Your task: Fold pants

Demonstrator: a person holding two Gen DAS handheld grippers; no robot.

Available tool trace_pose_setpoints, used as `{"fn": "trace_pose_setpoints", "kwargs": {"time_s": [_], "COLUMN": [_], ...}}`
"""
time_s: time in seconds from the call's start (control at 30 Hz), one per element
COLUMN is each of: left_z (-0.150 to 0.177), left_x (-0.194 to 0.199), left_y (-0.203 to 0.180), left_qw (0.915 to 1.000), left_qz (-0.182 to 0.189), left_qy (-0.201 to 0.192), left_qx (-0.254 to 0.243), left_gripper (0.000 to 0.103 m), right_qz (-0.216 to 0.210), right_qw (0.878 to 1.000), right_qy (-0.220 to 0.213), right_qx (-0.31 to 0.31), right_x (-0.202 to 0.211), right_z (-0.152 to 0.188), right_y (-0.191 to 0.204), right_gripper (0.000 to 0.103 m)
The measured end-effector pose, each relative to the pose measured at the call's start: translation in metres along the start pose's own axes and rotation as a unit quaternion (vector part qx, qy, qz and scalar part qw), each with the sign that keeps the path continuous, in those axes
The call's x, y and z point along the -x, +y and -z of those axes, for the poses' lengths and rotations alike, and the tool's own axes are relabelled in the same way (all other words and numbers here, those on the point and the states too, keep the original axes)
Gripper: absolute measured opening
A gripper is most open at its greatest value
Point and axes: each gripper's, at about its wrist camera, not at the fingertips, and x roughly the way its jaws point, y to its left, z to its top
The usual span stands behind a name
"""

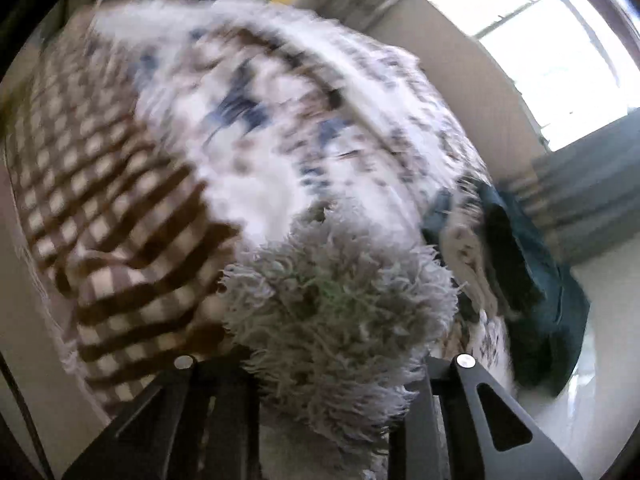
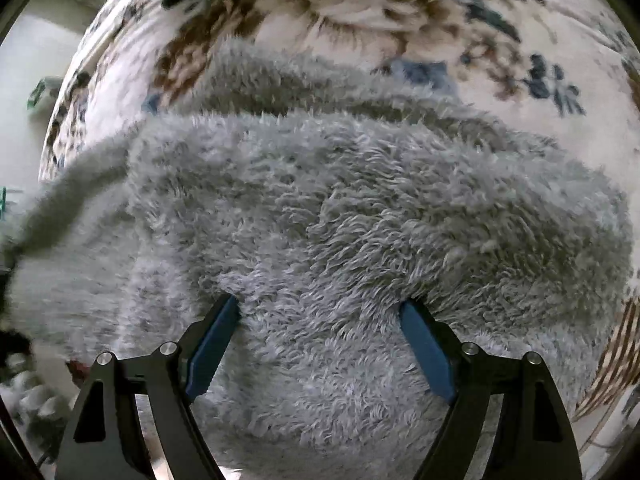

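The pants are grey, shaggy fleece. In the right wrist view the pants (image 2: 340, 220) lie spread across a floral bed cover, filling most of the frame. My right gripper (image 2: 320, 312) is open, its blue pads (image 2: 426, 352) pressed into the fleece on either side of a fold. In the left wrist view a bunch of the pants (image 1: 336, 312) sits between the black fingers of my left gripper (image 1: 328, 364), hiding the fingertips. The fleece looks lifted above the bed. That view is motion blurred.
A white floral bed cover (image 1: 280, 120) lies under the pants. A brown checked blanket (image 1: 112, 208) is at the left. A dark teal cloth (image 1: 536, 280) hangs off the bed's right side. A bright window (image 1: 552, 52) and pale floor (image 1: 580, 392) are beyond.
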Motion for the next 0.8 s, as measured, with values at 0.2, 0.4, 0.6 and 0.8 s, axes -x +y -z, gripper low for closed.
{"fn": "trace_pose_setpoints", "kwargs": {"time_s": [0.2,0.4,0.6,0.8], "left_z": [0.038,0.151,0.289,0.353], "left_x": [0.044,0.026,-0.045,-0.09], "left_y": [-0.116,-0.244,-0.282,-0.272], "left_qw": [0.9911,0.9566,0.9106,0.8831], "left_qz": [0.059,0.136,0.124,0.047], "left_qy": [-0.011,0.093,0.241,0.303], "left_qx": [-0.119,-0.24,-0.312,-0.355], "left_gripper": [0.018,0.018,0.018,0.022], "right_qz": [-0.054,-0.062,-0.02,0.003], "right_qw": [0.998,0.995,0.99,0.985], "right_qy": [0.012,-0.021,-0.019,-0.014], "right_qx": [-0.015,-0.072,-0.136,-0.172], "right_x": [0.006,0.055,0.076,0.085], "right_z": [-0.002,0.022,0.051,0.076], "right_y": [-0.02,-0.1,-0.203,-0.278], "right_gripper": [0.085,0.085,0.085,0.085]}}
